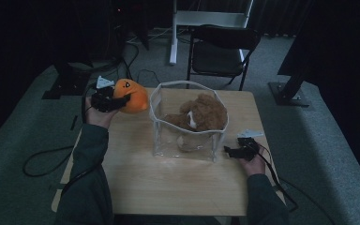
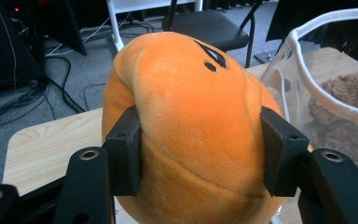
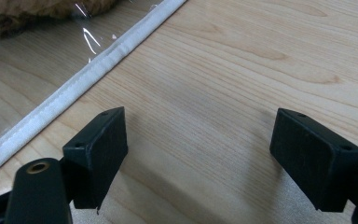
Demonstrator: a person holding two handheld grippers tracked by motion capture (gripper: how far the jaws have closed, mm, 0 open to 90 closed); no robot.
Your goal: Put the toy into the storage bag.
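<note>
An orange plush toy is clamped in the left tongs, held up over the surface's far left corner, just beside a clear bag. A brown plush is seen inside the bag. The right tongs are held apart, nothing between them, low over the surface beside the bag's white-trimmed edge.

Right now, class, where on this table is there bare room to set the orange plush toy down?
Bare wood lies along the table's near edge, in front of the clear bag, between the forearms. The bag's inside is crowded by the brown plush toy. The orange plush toy sits in the left claw.
</note>
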